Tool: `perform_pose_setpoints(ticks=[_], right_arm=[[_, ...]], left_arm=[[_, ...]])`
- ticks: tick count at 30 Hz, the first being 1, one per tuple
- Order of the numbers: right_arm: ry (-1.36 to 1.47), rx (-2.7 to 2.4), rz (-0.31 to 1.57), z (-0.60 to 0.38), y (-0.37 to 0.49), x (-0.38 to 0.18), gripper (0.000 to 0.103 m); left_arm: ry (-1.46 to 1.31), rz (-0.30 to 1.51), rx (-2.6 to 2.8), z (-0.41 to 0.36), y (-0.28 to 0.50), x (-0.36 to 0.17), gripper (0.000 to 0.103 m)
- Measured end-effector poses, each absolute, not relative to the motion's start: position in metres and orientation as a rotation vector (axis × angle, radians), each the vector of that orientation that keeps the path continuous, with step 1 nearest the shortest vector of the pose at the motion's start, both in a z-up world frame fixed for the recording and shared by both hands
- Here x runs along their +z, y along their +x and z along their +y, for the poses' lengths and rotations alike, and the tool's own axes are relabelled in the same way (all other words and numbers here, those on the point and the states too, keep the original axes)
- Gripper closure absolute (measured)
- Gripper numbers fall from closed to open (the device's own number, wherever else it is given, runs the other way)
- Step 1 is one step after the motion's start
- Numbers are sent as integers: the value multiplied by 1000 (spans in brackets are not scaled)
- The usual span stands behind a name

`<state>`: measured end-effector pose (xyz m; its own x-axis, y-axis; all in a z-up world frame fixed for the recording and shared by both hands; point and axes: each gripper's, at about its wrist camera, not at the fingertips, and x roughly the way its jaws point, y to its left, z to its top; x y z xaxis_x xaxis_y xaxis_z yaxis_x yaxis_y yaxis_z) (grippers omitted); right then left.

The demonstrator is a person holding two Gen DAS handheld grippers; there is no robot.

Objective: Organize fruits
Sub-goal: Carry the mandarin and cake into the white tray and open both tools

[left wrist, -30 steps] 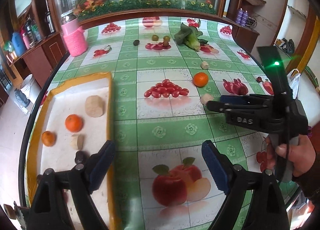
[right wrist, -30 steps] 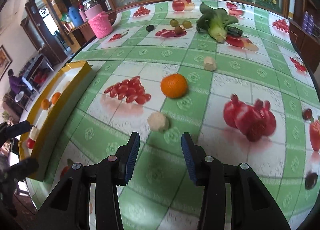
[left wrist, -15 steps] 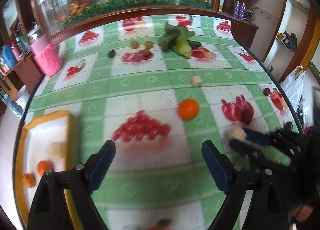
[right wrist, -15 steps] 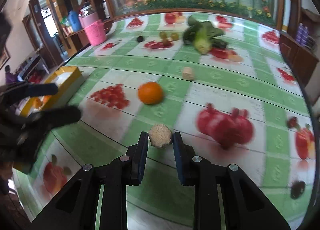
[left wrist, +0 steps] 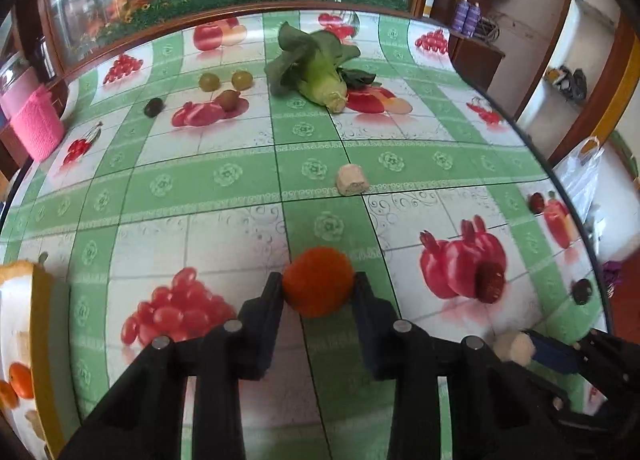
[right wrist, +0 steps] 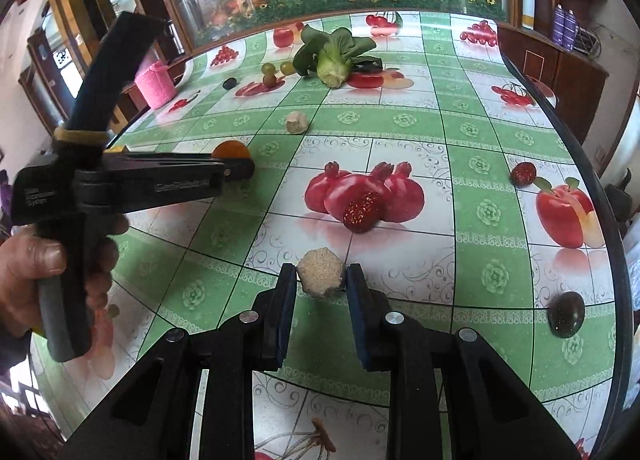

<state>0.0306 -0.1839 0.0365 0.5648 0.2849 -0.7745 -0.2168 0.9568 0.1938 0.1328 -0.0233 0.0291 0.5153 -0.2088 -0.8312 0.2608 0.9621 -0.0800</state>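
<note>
My left gripper [left wrist: 318, 284] is shut on an orange [left wrist: 318, 282] low over the fruit-print tablecloth; the orange also shows in the right wrist view [right wrist: 230, 149] behind the left gripper's fingers. My right gripper [right wrist: 321, 274] is shut on a beige rough lump [right wrist: 321, 272], which also shows in the left wrist view [left wrist: 514, 348]. A yellow-rimmed white tray [left wrist: 40, 340] with oranges [left wrist: 20, 380] lies at the left edge.
On the table lie a second beige lump [left wrist: 351, 179], a bok choy [left wrist: 320, 68], two green grapes [left wrist: 210, 81], a brown fruit [left wrist: 229, 99], dark fruits [left wrist: 154, 107] [right wrist: 566, 314] and strawberries [right wrist: 358, 212] [right wrist: 523, 173]. A pink cup [left wrist: 36, 128] stands far left.
My left gripper moved forward from the tray side to the orange and shut on it. My right gripper closed on the beige lump and holds it.
</note>
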Motion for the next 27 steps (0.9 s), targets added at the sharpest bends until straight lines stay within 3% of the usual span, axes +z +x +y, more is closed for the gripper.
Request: perform_pose_setpoints(ticks=[13, 27], right_arm=[[26, 372, 875, -146, 18, 72, 78], [-51, 576, 880, -40, 19, 88, 78]], left_arm=[[-61, 901, -175, 52, 46, 73, 66], [-196, 873, 44, 172, -10, 83, 66]])
